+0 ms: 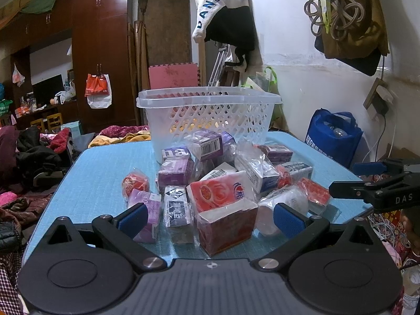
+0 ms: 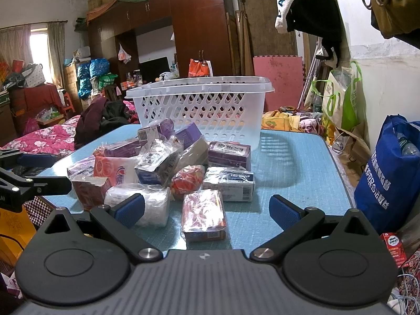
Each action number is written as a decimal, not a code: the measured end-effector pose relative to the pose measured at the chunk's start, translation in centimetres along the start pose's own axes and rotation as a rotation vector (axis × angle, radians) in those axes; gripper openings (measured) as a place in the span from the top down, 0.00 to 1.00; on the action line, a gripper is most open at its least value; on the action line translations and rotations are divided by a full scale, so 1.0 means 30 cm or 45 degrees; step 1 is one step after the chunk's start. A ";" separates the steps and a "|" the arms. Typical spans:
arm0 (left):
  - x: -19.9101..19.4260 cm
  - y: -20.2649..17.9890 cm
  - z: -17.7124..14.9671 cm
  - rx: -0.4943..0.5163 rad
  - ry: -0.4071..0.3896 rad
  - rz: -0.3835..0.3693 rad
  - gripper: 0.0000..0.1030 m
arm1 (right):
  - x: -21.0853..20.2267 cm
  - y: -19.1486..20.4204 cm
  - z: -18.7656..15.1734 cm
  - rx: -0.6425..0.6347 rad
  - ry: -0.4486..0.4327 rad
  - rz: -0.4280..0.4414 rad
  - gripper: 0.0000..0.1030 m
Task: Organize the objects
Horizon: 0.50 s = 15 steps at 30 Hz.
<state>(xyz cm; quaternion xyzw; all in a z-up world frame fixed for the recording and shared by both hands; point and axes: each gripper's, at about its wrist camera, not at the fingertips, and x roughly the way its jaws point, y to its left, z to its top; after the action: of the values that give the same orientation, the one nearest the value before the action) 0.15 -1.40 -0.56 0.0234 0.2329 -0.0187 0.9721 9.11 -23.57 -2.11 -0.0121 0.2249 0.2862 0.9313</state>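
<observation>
The left gripper (image 1: pixel 210 219) was held with its blue-padded fingers spread wide and nothing clasped between them. Directly ahead of it, between the fingertips, a dark red box (image 1: pixel 227 228) in clear wrap was seen standing on the blue table (image 1: pixel 99 181), with a pink tissue pack (image 1: pixel 223 190) just beyond it and a white roll (image 1: pixel 282 207) close to the right finger. A purple box (image 1: pixel 148 210) lay just past the left finger. Farther ahead, behind the heap of wrapped packages, the white basket (image 1: pixel 207 115) was placed upright. The right gripper (image 2: pixel 207 211) was likewise held wide apart and empty; a pink-red wrapped box (image 2: pixel 203 216) lay between its fingers, nearer the left one, and the white roll (image 2: pixel 141 203) was partly hidden behind the left pad. The basket (image 2: pixel 199 105) stood well ahead of it. Only in the right wrist view were a white box with a barcode (image 2: pixel 231 183) and the bare right side of the table (image 2: pixel 302 162) shown; only in the left wrist view was a red ball-shaped packet (image 1: pixel 135 182) at the heap's left edge shown.
</observation>
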 end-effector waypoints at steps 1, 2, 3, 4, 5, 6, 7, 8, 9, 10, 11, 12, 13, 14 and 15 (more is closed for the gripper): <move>-0.001 -0.001 0.000 0.000 -0.002 -0.001 0.00 | 0.001 0.001 0.000 0.000 0.001 0.000 0.00; -0.004 0.001 0.000 -0.005 -0.016 -0.006 0.00 | 0.001 0.002 0.000 0.000 0.001 0.001 0.00; -0.013 0.005 0.000 -0.013 -0.050 -0.009 0.00 | 0.000 0.002 -0.001 -0.001 -0.001 0.003 0.00; -0.023 0.008 0.002 -0.019 -0.092 0.006 0.00 | 0.000 0.002 -0.001 -0.005 -0.009 0.004 0.00; -0.035 0.011 0.006 -0.023 -0.153 0.026 0.00 | -0.004 0.003 -0.002 -0.010 -0.027 0.008 0.00; -0.046 0.016 0.008 -0.027 -0.214 0.044 0.00 | -0.007 0.003 -0.002 -0.012 -0.049 0.012 0.00; -0.056 0.026 0.013 -0.037 -0.268 0.058 0.00 | -0.012 0.002 -0.001 -0.010 -0.079 0.017 0.00; -0.062 0.038 0.018 -0.044 -0.312 0.064 0.00 | -0.019 0.000 -0.001 -0.001 -0.118 0.016 0.00; -0.064 0.052 0.023 -0.053 -0.352 0.061 0.00 | -0.025 -0.002 -0.003 0.011 -0.160 0.003 0.00; -0.063 0.066 0.024 -0.067 -0.395 0.059 0.00 | -0.028 -0.004 -0.005 0.014 -0.202 -0.018 0.00; -0.056 0.077 0.024 -0.074 -0.413 0.077 0.00 | -0.030 -0.006 -0.009 0.014 -0.246 -0.040 0.00; -0.042 0.085 0.027 -0.064 -0.387 0.112 0.00 | -0.029 -0.007 -0.014 0.012 -0.279 -0.064 0.00; -0.027 0.091 0.030 -0.044 -0.334 0.147 0.00 | -0.024 -0.009 -0.014 0.002 -0.280 -0.083 0.00; -0.017 0.101 0.029 -0.046 -0.316 0.160 0.00 | -0.018 -0.012 -0.011 -0.009 -0.262 -0.095 0.00; -0.013 0.114 0.028 -0.053 -0.294 0.156 0.00 | -0.012 -0.016 -0.009 -0.019 -0.238 -0.106 0.00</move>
<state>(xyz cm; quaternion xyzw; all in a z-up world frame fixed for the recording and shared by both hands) 0.35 1.99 0.49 0.0151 0.1178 0.0430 0.9920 8.97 -24.20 -2.25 -0.0015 0.1341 0.2490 0.9592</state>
